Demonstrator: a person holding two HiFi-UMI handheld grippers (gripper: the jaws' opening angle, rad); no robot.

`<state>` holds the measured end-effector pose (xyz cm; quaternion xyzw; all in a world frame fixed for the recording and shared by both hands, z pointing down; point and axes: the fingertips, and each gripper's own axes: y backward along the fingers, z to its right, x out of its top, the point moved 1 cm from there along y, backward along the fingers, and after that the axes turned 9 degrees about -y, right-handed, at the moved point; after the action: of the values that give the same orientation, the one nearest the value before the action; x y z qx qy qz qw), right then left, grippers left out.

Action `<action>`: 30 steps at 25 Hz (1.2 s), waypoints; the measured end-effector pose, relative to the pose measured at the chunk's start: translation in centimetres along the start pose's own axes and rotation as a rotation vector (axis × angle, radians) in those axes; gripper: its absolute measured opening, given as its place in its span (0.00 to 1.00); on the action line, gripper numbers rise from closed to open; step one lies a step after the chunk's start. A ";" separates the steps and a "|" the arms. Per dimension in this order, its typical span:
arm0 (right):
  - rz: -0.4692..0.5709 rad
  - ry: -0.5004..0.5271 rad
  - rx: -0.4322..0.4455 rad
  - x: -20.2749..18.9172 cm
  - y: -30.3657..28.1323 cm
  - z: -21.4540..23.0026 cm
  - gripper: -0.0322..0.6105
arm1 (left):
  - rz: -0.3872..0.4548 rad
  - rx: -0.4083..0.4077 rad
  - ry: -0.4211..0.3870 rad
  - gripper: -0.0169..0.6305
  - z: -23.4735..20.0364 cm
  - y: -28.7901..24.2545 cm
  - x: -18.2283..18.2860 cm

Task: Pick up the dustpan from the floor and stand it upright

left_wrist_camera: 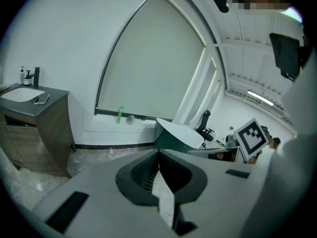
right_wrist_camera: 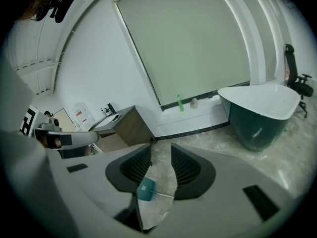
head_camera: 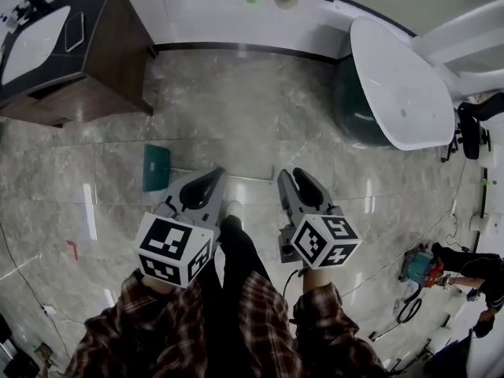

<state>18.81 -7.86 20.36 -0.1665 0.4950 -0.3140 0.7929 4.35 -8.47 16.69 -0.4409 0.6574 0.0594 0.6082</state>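
Dustpan (head_camera: 156, 167), teal, lies flat on the marble floor (head_camera: 236, 109), its thin handle running right toward both claws. The left claw (head_camera: 214, 173) hangs over that handle, tips pressed together and empty. The right claw (head_camera: 297, 174) stands wide, gripping nothing; the dustpan shows through its gap, on the floor beyond.

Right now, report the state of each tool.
Left tool: closed, holding nothing.
Right tool: open, holding nothing; the dustpan shows through its gap, untouched.
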 end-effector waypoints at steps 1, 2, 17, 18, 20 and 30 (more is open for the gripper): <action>-0.010 -0.016 -0.017 -0.6 -0.3 1.1 0.23 | -0.006 -0.003 0.000 0.05 0.0 -0.7 -0.5; -0.021 -0.033 -0.032 -1.2 -0.6 2.2 0.23 | -0.014 -0.006 0.001 0.05 0.0 -1.5 -1.1; -0.143 -0.320 -0.194 -15.1 -11.2 18.1 0.23 | -0.137 -0.042 0.056 0.05 -3.4 -13.3 -15.9; -0.143 -0.329 -0.200 -16.1 -12.2 19.1 0.23 | -0.139 -0.044 0.057 0.05 -3.7 -14.2 -17.0; -0.151 -0.346 -0.219 -18.4 -14.2 21.4 0.23 | -0.147 -0.055 0.054 0.05 -4.2 -16.4 -19.7; -0.138 -0.414 -0.282 -29.0 -22.9 30.5 0.23 | -0.100 -0.100 0.016 0.05 -7.2 -25.5 -29.8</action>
<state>29.23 -7.20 67.06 -0.3695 0.3488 -0.2544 0.8228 11.79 -13.15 55.54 -0.5035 0.6357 0.0584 0.5823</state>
